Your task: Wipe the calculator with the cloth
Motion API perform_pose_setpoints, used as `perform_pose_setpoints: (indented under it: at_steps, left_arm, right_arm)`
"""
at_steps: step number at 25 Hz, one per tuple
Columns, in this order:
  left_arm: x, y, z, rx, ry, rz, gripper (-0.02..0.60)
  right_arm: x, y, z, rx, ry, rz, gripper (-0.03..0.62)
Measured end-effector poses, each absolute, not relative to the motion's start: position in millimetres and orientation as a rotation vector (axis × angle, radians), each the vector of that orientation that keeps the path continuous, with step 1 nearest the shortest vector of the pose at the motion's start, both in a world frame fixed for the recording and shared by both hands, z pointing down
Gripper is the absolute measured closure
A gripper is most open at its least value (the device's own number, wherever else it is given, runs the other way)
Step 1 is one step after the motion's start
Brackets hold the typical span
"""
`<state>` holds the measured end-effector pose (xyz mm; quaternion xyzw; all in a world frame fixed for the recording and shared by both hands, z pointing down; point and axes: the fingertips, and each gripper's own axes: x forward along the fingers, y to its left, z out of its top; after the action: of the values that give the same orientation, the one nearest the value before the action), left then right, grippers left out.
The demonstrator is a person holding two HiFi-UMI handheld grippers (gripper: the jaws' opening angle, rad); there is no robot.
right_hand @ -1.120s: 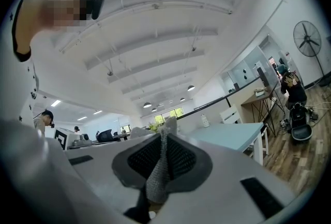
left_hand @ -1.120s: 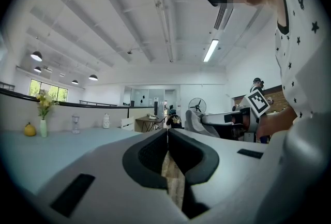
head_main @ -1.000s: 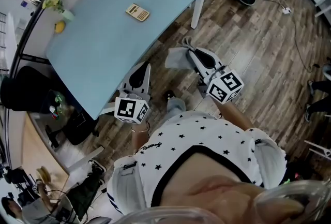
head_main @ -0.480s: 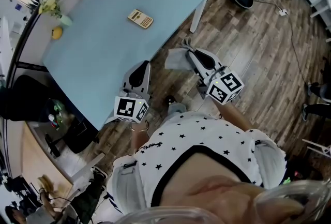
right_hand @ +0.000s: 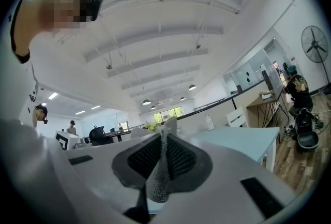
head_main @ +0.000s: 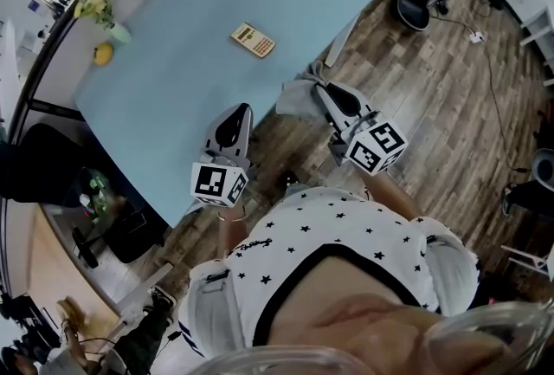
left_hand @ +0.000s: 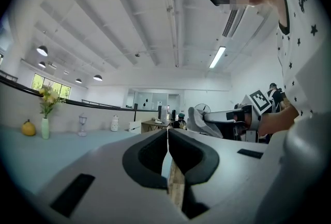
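Beige flat calculator (head_main: 253,40) lies near the middle of the pale blue counter (head_main: 156,79), well ahead of both grippers. The right gripper (head_main: 317,89) pinches a grey cloth (head_main: 294,97); the left gripper (head_main: 241,113) is closed on nothing. Unsteadied, the light calculator could, I'd guess, skid under the wipe.
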<state>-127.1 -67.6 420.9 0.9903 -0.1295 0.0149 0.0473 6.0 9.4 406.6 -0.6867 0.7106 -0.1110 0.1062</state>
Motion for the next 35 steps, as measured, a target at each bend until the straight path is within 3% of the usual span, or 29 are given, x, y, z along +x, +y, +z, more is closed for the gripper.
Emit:
perform_pose_setpoints:
  at_steps: [21, 35]
  left_arm:
    - [-159.6, -151.7, 414.4, 2.934, -0.876, 0.053, 0.551]
    - [-117.3, -201.8, 433.2, 2.859, -1.045, 0.106, 0.551]
  right_arm:
    - [-9.8, -133.8, 396.0, -1.633, 2.429, -0.331, 0.562]
    - [42.1, -203.5, 423.5, -1.517, 2.488, -0.426, 0.562]
